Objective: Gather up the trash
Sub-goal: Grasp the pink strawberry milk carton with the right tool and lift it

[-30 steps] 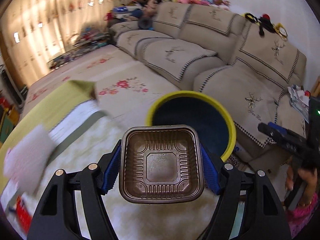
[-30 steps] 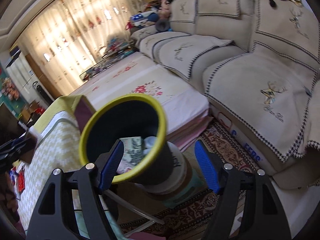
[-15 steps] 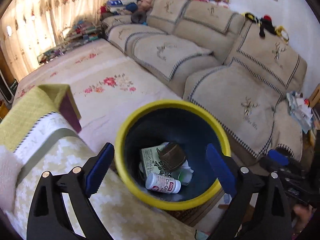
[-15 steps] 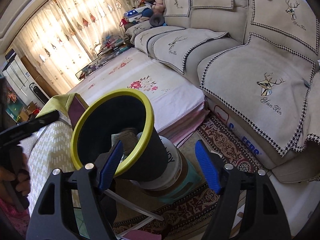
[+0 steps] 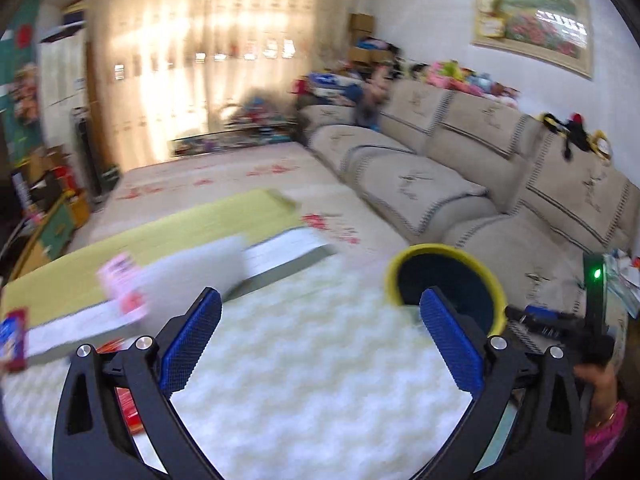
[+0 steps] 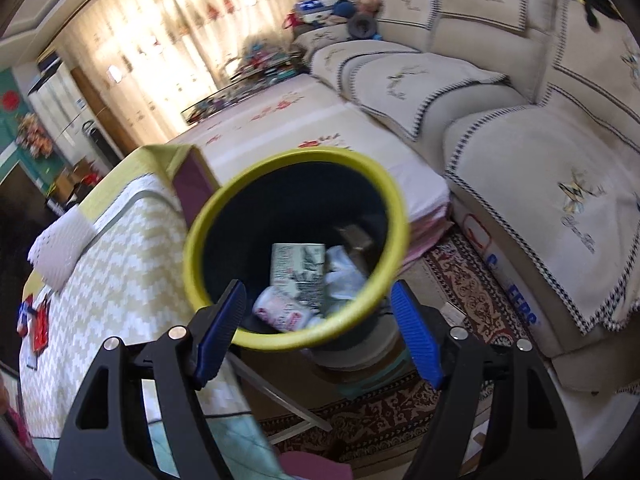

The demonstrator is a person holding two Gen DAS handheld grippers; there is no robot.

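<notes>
Trash is waiting at the far left of the covered table (image 5: 312, 392): in the left wrist view a red-and-blue wrapper (image 5: 10, 338) is lying at the edge, a pink packet (image 5: 120, 284) is sitting just beside a white pad (image 5: 192, 268), and a red wrapper (image 5: 128, 404) is showing behind the left finger. That view is blurred, so I cannot tell what kind of packets these are. Moving right, the left gripper (image 5: 320, 340) is hanging over the white zigzag cloth with its jaws opening and nothing between them, released. Further right, the yellow-rimmed bin (image 5: 444, 280) is standing beside the table's right edge, with the sofa (image 5: 480, 200) behind it. In the right wrist view, the right gripper (image 6: 318, 334) is hovering just above the bin's near rim, jaws apart and empty, not grasping anything. Four things are lying inside the bin: one printed carton (image 6: 298, 270), one small white bottle (image 6: 280, 312), one crumpled clear wrapper (image 6: 342, 272) and one brown tray (image 6: 356, 238) against the far wall. Judging by this, the step in hand is the turn from the bin toward the next piece, and the next move is calling for a reach leftward across the cloth, then a low, flat approach, since thin wrappers are likely to slide on the fabric. Counted: two grippers, one bin, three loose pieces on the table.
</notes>
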